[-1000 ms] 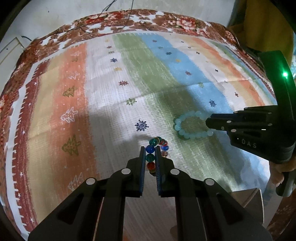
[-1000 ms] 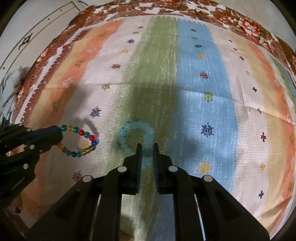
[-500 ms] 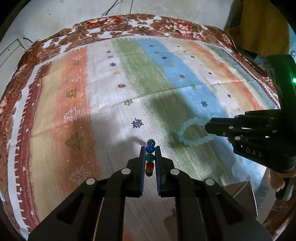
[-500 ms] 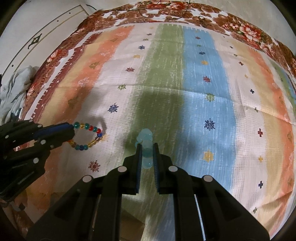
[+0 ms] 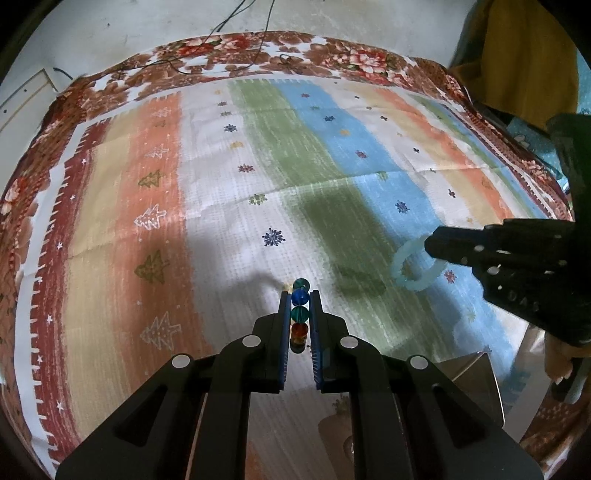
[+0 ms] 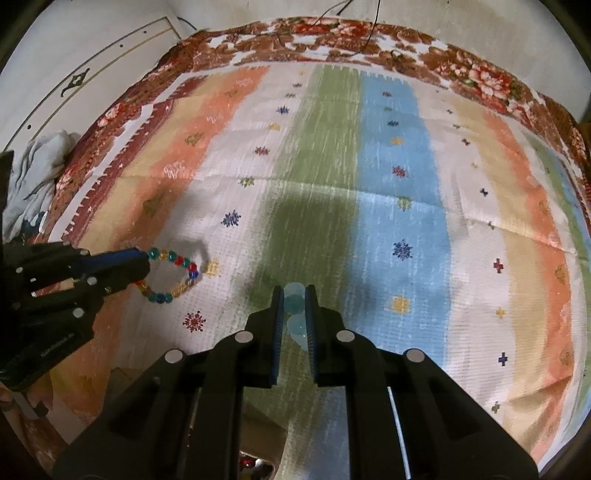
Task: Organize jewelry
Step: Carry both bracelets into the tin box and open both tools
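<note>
Multicoloured bead bracelet (image 5: 299, 314) sits clamped edge-on between the jaws of the left gripper (image 5: 300, 295), its blue, teal and red beads stacked in a line; from the right wrist view it hangs as an open loop (image 6: 173, 273) above the striped blanket (image 5: 221, 206). Pale aqua bead bracelet (image 6: 295, 314) is pinched between the closed jaws of the right gripper (image 6: 294, 295), seen at about 3 o'clock in the left view as a ring (image 5: 415, 267) held off the cloth. Beyond the blanket's floral border at 12 o'clock, a black cable (image 5: 236, 22) trails across the floor. A crumpled pale cloth (image 6: 33, 173) lies at 9 o'clock in the right view.
</note>
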`<state>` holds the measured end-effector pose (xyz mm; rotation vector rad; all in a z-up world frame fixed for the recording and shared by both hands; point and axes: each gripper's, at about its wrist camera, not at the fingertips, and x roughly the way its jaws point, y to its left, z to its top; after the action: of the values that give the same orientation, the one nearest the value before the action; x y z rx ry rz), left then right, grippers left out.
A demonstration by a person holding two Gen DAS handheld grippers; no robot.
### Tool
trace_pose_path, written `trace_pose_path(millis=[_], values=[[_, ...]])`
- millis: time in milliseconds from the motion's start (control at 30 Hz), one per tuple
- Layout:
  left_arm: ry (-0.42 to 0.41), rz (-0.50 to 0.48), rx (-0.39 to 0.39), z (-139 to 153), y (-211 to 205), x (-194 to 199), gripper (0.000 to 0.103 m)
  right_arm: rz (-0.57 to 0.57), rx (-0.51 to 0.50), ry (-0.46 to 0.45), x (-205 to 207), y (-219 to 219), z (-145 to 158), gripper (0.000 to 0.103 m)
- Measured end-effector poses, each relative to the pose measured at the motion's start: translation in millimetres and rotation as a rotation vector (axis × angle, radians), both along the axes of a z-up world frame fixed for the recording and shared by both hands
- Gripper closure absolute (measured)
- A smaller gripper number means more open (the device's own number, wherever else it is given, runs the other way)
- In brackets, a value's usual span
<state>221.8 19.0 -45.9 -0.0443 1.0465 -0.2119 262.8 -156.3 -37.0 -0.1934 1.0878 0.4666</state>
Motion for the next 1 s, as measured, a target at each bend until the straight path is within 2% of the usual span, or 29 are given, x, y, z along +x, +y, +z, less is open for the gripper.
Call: trace_pose_path(millis=[333, 1000], values=[[-0.053, -0.001, -0.035, 20.0, 0.1, -19.8, 0.094, 0.029, 0.026, -0.076, -22.7, -0.6, 28.2, 0.09], [-0.12, -0.038, -0.098, 46.0, -7.2, -62.4, 0.094, 0.07, 0.104, -0.115, -69.7, -11.1, 56.3, 0.09]])
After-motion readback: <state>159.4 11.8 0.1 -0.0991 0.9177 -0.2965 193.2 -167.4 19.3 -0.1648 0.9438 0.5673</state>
